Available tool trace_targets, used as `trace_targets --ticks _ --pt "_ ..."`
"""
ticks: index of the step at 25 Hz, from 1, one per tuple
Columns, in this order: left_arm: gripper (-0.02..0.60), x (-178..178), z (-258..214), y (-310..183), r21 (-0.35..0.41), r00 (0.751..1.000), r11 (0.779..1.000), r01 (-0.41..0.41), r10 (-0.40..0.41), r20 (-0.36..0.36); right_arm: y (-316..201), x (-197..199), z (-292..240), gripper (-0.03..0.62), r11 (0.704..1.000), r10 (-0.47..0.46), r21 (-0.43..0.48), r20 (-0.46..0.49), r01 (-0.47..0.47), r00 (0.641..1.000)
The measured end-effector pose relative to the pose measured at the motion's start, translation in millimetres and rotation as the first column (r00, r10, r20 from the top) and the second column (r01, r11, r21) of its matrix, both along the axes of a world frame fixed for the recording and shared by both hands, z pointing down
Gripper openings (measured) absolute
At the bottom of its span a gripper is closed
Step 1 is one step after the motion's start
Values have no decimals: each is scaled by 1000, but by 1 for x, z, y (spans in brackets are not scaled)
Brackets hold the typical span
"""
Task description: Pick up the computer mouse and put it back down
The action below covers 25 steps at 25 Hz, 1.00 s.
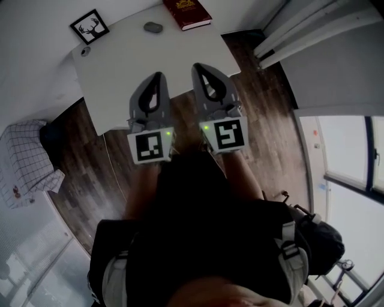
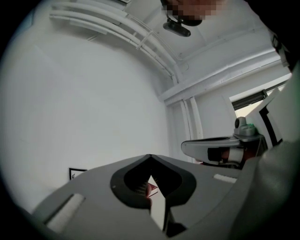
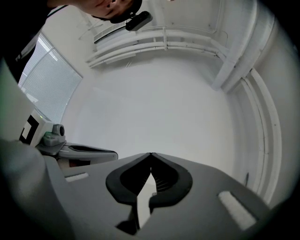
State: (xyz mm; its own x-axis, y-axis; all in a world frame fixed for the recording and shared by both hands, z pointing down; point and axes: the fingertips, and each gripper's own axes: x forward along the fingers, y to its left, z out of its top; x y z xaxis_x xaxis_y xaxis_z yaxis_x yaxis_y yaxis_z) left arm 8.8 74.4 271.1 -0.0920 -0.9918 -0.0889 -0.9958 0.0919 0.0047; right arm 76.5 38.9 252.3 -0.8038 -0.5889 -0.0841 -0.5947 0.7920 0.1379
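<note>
So, from the head view, both tools are held side by side over the near edge of the white bench (image 1: 120, 72), pointing roughly level towards the far wall. The left gripper (image 1: 158, 75) and the right gripper (image 1: 200, 66) are kept just beside each other without touching. In the left gripper view the fingers (image 2: 118, 182) are seen pressed together at the tips, with nothing caught between them. It's the same in the right gripper view, where the tips are closed on each other and nothing is clamped. The computer mouse (image 1: 153, 27), a small grey one, is found lying on the bench near its far edge, well apart from both grippers and untouched. Just to its right a red book (image 1: 187, 12) is laid flat, partly cut off by the top of the frame. To its left a framed picture (image 1: 89, 26) with an antler design is set near the bench's far left corner, and a small round object (image 1: 85, 51) is spotted a bit nearer; what it is can't be made out. A dark wooden floor (image 1: 264, 114) is seen around the bench, and a checked cloth (image 1: 24, 159) is visible off to the left. Mostly plain white wall is shown in both gripper views.
</note>
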Motion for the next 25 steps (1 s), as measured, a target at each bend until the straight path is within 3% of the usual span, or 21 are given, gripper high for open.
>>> trace_targets --ticks 18,25 --pt "0 82 -15 -26 29 999 999 -40 40 -30 -9 67 -12 12 999 -8 52 9 8 1000" --pt "0 106 -18 -35 20 998 998 -56 56 -11 -19 88 -12 12 1000 2 26 15 -3 1000"
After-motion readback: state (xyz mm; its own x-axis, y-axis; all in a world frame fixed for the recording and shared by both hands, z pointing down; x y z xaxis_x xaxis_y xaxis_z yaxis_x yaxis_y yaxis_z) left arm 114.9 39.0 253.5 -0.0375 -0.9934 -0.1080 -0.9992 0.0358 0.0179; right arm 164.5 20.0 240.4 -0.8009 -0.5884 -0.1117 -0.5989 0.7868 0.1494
